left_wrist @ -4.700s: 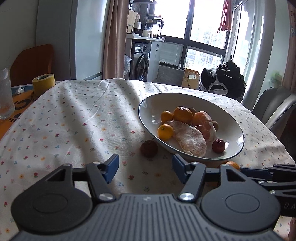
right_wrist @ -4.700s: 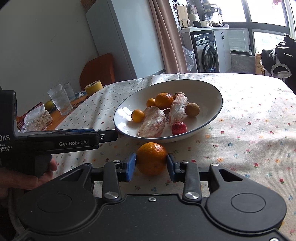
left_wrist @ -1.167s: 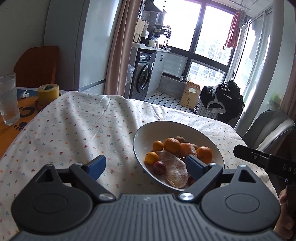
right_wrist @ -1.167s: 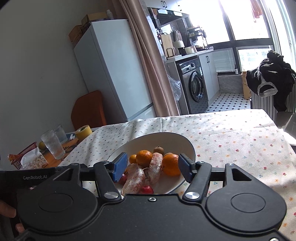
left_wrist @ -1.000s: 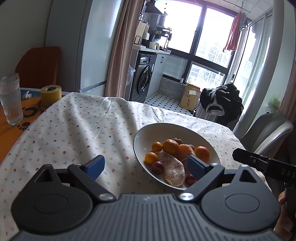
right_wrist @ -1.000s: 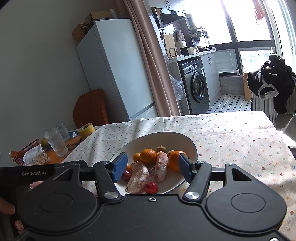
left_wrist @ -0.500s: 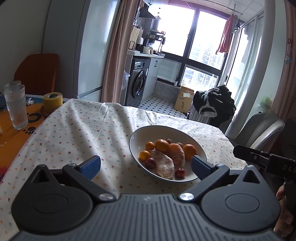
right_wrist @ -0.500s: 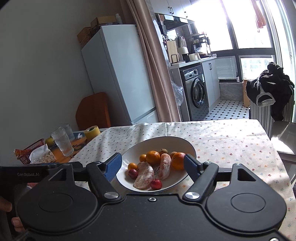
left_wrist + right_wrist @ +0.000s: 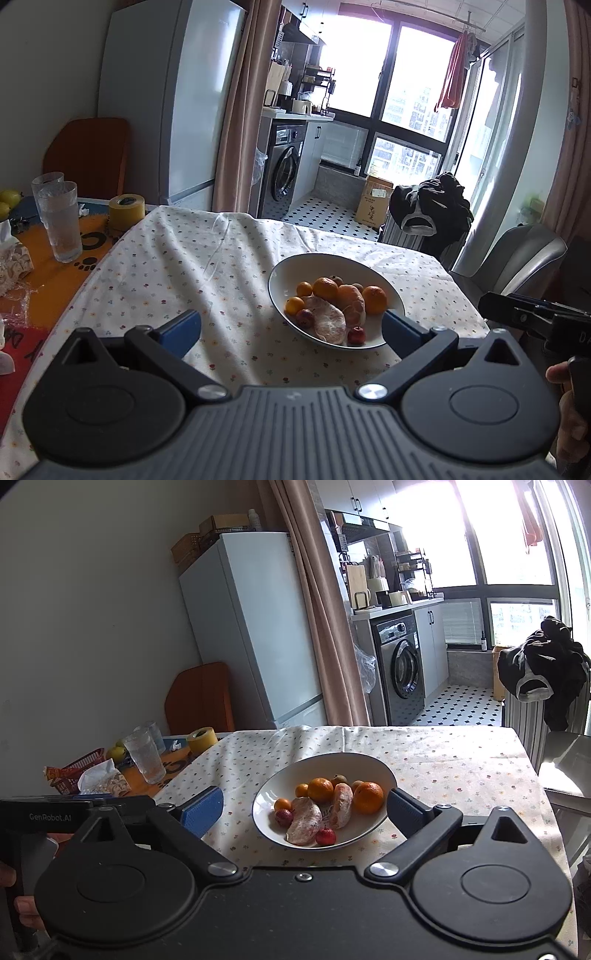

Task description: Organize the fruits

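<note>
A white bowl (image 9: 288,269) (image 9: 369,762) sits on the flowered tablecloth (image 9: 166,258) and holds several fruits: oranges (image 9: 374,299) (image 9: 368,796), small kumquats (image 9: 294,305), peeled citrus pieces (image 9: 328,321) (image 9: 304,819) and small red fruits (image 9: 356,334) (image 9: 325,836). My left gripper (image 9: 291,330) is open and held back above the table's near side, with nothing between its fingers. My right gripper (image 9: 304,808) is open too, raised well short of the bowl and holding nothing.
Drinking glasses (image 9: 59,221) (image 9: 144,755), a yellow tape roll (image 9: 126,211) (image 9: 201,738), a tissue pack and a red basket (image 9: 79,768) crowd the table's left end. A grey chair (image 9: 513,258) stands at the right. A hand holds each gripper's handle.
The right gripper let go of the orange, which now lies in the bowl; the dark red fruit beside the bowl is inside too. Both grippers opened wider and pulled back and up.
</note>
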Available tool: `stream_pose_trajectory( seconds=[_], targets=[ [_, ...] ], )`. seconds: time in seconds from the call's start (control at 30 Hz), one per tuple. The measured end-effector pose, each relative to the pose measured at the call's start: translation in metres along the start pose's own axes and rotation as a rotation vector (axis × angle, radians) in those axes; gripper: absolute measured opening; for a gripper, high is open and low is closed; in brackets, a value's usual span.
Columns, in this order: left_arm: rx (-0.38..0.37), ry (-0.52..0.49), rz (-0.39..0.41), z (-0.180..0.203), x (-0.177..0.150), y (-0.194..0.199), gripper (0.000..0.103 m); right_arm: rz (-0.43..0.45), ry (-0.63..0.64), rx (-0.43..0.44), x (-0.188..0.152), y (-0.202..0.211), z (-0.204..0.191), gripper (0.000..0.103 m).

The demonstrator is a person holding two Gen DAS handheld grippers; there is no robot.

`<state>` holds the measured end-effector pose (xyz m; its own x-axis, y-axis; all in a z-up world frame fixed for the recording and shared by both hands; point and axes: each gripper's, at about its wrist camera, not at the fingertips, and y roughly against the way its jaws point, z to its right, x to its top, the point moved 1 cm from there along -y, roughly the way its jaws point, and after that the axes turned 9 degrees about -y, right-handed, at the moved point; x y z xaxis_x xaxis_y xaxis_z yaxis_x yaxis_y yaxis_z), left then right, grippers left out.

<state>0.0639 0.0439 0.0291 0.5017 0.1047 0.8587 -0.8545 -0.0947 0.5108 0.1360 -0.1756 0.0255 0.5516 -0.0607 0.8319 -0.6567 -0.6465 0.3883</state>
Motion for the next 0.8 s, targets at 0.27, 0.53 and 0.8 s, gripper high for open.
stream_pose_trajectory(
  seconds=[0.27, 0.53, 0.8],
  targets=[
    [-0.026, -0.03, -0.007, 0.001, -0.002, 0.02, 0.103, -0.056, -0.021, 0.017, -0.001, 0.016, -0.009, 0.103],
    [-0.054, -0.063, -0.018, 0.001, -0.01, 0.037, 0.103, -0.084, -0.014, 0.005, -0.006, 0.03, -0.018, 0.103],
    [-0.043, -0.079, -0.005, -0.005, -0.017, 0.056, 0.103, -0.091, -0.004, 0.02, -0.011, 0.046, -0.019, 0.103]
  ],
)
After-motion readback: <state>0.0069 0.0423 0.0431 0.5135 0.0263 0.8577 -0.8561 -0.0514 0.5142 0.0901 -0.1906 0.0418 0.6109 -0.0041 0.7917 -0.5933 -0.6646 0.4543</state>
